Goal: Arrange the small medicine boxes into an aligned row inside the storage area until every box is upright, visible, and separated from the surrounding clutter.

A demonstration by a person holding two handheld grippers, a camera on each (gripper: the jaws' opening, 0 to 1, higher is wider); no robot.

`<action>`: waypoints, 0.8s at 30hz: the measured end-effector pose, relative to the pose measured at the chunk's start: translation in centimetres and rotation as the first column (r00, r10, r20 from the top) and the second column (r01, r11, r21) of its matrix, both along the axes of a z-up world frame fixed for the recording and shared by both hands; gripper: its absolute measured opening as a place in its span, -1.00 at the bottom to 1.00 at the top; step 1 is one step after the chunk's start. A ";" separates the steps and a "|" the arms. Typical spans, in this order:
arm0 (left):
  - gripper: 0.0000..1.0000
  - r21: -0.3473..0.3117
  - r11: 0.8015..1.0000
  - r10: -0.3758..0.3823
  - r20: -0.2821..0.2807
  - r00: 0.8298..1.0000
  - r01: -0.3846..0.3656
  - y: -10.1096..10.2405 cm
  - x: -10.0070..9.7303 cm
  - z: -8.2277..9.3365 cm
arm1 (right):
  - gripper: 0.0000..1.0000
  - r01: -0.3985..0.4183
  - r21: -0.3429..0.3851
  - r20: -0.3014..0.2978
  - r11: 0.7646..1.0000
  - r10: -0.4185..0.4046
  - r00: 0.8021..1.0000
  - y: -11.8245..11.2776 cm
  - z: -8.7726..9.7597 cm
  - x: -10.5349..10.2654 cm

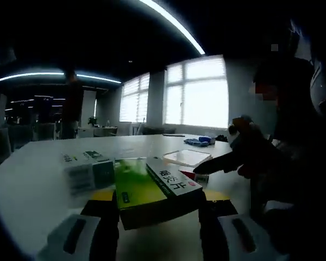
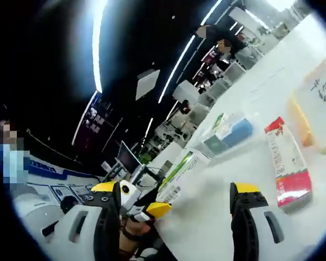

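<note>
A green medicine box point(image 1: 138, 190) sits between the jaws of my left gripper point(image 1: 158, 209), which is shut on it just above the white table point(image 1: 32, 190). A white and green box with printed characters point(image 1: 175, 177) lies against its right side. Another pale box point(image 1: 87, 169) stands to the left, blurred. My right gripper point(image 2: 176, 217) is open with nothing between its fingers. Ahead of it a red and white box point(image 2: 288, 163) lies flat, and a blue and green box point(image 2: 231, 133) stands farther back. A white and green box point(image 2: 182, 171) rests at the left gripper's yellow fingertips point(image 2: 155, 209).
A clear plastic tray point(image 1: 187, 157) and a blue item point(image 1: 198, 141) lie farther back on the table. A person in dark clothes point(image 1: 293, 141) stands at the right. A yellow-edged container with handwriting point(image 2: 315, 103) is at the right edge. Office desks fill the background.
</note>
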State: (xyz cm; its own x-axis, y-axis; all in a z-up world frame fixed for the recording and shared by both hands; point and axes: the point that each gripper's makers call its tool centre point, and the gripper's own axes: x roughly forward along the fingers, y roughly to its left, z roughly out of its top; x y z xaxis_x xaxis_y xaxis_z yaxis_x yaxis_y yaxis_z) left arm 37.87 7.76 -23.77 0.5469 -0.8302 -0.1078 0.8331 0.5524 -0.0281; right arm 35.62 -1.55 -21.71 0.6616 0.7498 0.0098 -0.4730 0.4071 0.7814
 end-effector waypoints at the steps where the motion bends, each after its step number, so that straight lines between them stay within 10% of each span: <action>1: 0.15 -0.007 1.000 -0.005 0.003 1.000 0.005 -0.1 -0.1 0.4 | 0.40 -0.013 -0.001 -0.003 1.000 0.013 1.000 0.3 0.0 0.0; 24: 0.16 0.029 0.996 -0.083 0.121 0.989 0.080 -3.0 -2.7 2.4 | -0.55 -0.112 0.197 -0.119 0.974 0.138 0.983 3.6 0.6 0.7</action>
